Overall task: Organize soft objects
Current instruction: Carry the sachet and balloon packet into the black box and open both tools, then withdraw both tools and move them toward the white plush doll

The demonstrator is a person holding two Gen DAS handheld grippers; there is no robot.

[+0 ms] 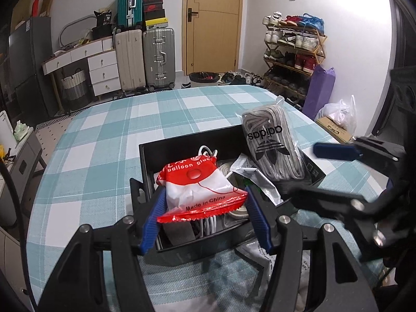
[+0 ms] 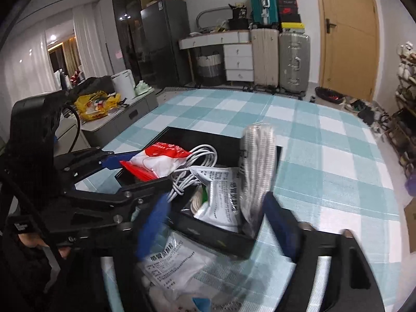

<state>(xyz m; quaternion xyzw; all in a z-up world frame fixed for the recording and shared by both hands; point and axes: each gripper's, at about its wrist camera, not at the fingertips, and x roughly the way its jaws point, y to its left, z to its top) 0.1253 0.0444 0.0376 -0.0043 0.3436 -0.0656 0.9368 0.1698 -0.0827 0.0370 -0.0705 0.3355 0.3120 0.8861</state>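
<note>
A red and white balloon glue packet (image 1: 200, 189) hangs over the near end of an open black box (image 1: 145, 161), and my left gripper (image 1: 205, 192) is shut on it, blue pads at both side edges. The right wrist view shows the same packet (image 2: 156, 161) in the left gripper (image 2: 145, 171) above the box (image 2: 221, 239). A clear bag of grey laces (image 1: 273, 145) stands upright in the box's right corner. My right gripper (image 2: 215, 202) is blurred and open, its fingers spread wide just short of the lace bag (image 2: 257, 169), nothing between them. The left wrist view shows that gripper (image 1: 304, 170) apart from the bag.
The box also holds coiled white cables (image 2: 202, 156) and a white printed pouch (image 2: 221, 202). A second printed pouch (image 2: 176, 257) lies on the teal checked tablecloth (image 2: 325, 156) in front of the box. A hand (image 2: 28, 241) holds the left gripper's handle.
</note>
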